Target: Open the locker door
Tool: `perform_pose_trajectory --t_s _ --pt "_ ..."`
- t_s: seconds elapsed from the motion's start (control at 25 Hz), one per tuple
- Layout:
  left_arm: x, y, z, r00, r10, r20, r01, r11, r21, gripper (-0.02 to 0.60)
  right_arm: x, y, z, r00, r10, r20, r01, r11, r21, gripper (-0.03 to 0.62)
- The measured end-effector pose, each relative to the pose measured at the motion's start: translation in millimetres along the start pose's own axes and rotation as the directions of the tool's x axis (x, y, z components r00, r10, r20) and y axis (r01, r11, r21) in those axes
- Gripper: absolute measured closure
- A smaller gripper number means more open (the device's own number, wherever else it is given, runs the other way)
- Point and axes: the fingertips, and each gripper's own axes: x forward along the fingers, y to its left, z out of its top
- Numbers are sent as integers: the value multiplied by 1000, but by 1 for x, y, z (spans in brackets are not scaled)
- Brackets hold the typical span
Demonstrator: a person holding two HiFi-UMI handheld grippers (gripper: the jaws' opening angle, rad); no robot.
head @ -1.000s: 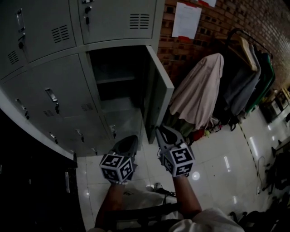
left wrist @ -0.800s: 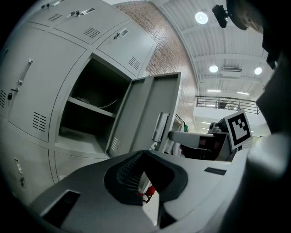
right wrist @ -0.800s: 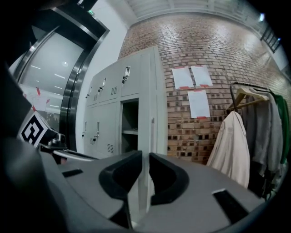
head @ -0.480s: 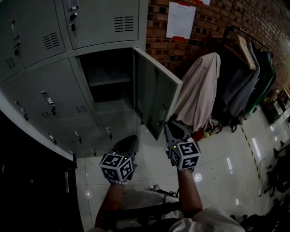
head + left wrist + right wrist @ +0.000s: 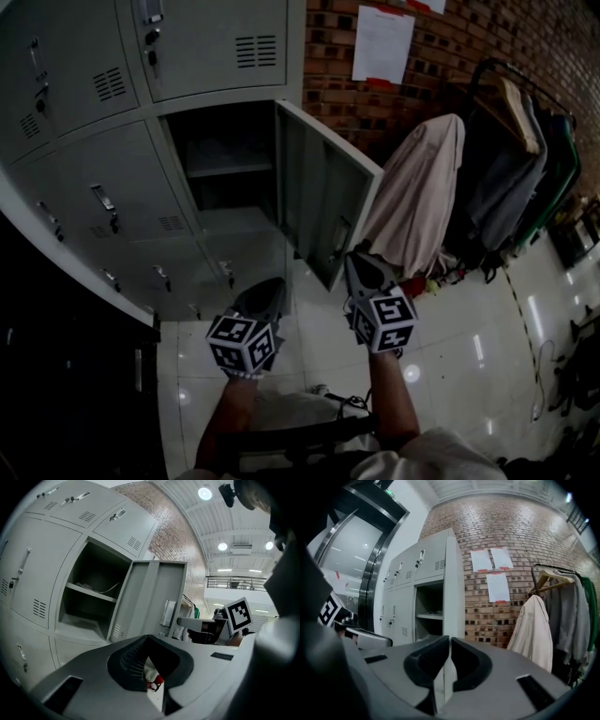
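Note:
The grey locker door [image 5: 323, 202] stands swung open to the right, and the dark compartment [image 5: 225, 169] with its shelf shows behind it. My right gripper [image 5: 361, 264] hovers just below and in front of the door's lower free edge, apart from it. Its jaws are closing, nearly together, with nothing between them. In the right gripper view the door [image 5: 453, 588] shows edge-on beyond the right gripper [image 5: 449, 640]. My left gripper [image 5: 266, 292] hangs lower left over the floor, shut and empty. In the left gripper view the door [image 5: 145, 597] is ahead of the left gripper [image 5: 149, 638].
Closed locker doors [image 5: 103, 202] surround the open one. A beige coat [image 5: 417, 197] and dark clothes hang on a rack at the right. Papers [image 5: 380, 42] are pinned on the brick wall. A dark cabinet [image 5: 66, 375] stands at the lower left.
The door has swung from nearly edge-on to wide open. My right gripper moved right and slightly down with it, and now sits clear of the door's edge. The left gripper stayed put.

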Motion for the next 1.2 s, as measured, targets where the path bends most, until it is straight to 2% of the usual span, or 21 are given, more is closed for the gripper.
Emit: perform_pose_trajectory --t_s 0.44,0.52,0.6,0.72,0.88,1.2 --pt "-12 8 -9 999 35 -19 -35 999 -21 589 -9 32 3 998 64 -8 -64 997 -38 571" --pt "-13 9 -6 999 42 -13 -43 999 -16 589 -18 41 10 996 93 9 -92 994 -56 572" --pt "-16 10 -3 998 58 -2 -58 998 -16 589 -25 56 12 988 156 18 -154 987 -53 578" --pt "-27 13 -3 995 102 14 -102 994 -28 589 -19 87 4 965 262 5 -261 964 -45 589" --pt "-44 15 -11 982 188 24 -187 981 -51 589 -9 118 -7 921 388 -18 -389 921 -24 589" --pt "-93 7 -37 927 374 31 -369 923 -113 589 -15 148 -32 824 565 -50 -564 825 31 589"
